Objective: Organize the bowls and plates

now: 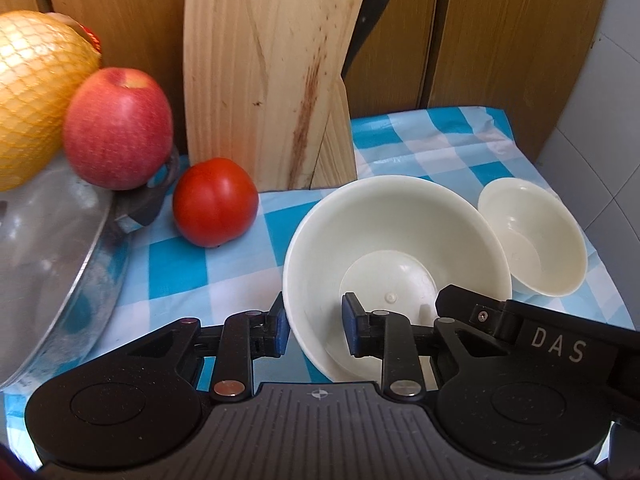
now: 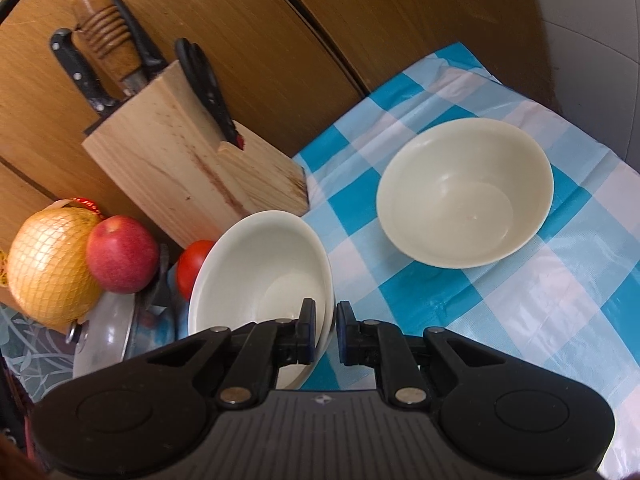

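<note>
**Both claws pinching one bowl rim, second bowl waiting**

Left claw (image 1: 314, 330) is clamping the near rim of the big bowl (image 1: 396, 240): one blue pad is sitting outside the wall, the other inside the cavity. Right claw (image 2: 324, 332) is gripping the same bowl (image 2: 260, 276) at another point of its rim, pads nearly together with only the thin wall between them. The bowl is tilting, mouth turned toward the cameras; whether its base is touching the cloth (image 2: 520, 320) cannot be told.

The small bowl (image 1: 532, 240) is standing upright on the cloth just beside the big one, to its right in the left view, free and untouched.

Outward: a tomato (image 1: 216, 202) is lying near the bowl's left, a knife block (image 1: 272, 80) behind, an apple (image 1: 118, 128) and a netted fruit (image 1: 36, 96) resting on a pan lid (image 1: 48, 260).

Handling, judged: the bowls are looking like light, stiff, glossy plastic or melamine, so probably slippery. A pinch across the rim wall is the only purchase; the grip should be sitting deep over the lip, since a shallow pinch may be letting the tilted bowl swing or slide out.
</note>
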{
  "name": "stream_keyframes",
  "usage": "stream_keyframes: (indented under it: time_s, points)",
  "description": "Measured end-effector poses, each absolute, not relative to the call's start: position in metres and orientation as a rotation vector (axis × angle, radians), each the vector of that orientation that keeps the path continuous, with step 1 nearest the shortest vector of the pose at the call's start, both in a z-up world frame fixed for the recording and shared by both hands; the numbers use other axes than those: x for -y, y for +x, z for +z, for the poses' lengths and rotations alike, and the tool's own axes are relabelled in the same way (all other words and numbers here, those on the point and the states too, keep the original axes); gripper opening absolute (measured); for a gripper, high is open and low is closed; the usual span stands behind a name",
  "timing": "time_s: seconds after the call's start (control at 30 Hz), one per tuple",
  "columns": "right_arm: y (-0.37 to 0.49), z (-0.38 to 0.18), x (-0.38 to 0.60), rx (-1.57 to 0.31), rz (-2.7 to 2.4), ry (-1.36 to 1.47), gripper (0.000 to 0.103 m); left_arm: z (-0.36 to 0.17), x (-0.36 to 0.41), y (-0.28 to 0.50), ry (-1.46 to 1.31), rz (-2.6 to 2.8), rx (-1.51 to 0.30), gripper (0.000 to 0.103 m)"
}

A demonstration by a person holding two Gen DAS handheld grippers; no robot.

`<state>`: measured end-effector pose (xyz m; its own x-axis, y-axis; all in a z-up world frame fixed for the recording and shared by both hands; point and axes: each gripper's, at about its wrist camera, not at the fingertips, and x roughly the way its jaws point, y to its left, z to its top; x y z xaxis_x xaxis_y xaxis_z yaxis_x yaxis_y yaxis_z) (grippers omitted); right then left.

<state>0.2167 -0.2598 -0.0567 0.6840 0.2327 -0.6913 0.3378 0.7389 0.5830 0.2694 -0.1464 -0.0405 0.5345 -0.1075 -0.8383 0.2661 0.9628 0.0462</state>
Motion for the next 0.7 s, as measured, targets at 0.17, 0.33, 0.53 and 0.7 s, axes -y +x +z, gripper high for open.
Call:
stream_keyframes:
  time_s: [0.17, 0.33, 0.53, 0.7]
  points:
    - [0.209, -0.051, 0.256, -0.826, -0.043, 0.760, 0.012, -0.030, 0.142, 0.261, 0.178, -0.215, -0.962, 0.036]
    - [0.203, -0.046, 0.251, -0.823, -0.017, 0.752, 0.012, -0.021, 0.135, 0.253, 0.181, -0.201, -0.950, 0.036]
    - [0.198, -0.038, 0.242, -0.820, 0.021, 0.740, 0.012, -0.012, 0.125, 0.240, 0.176, -0.184, -0.929, 0.036]
    - [0.190, -0.033, 0.237, -0.823, 0.043, 0.733, 0.012, -0.008, 0.120, 0.231, 0.179, -0.177, -0.921, 0.036]
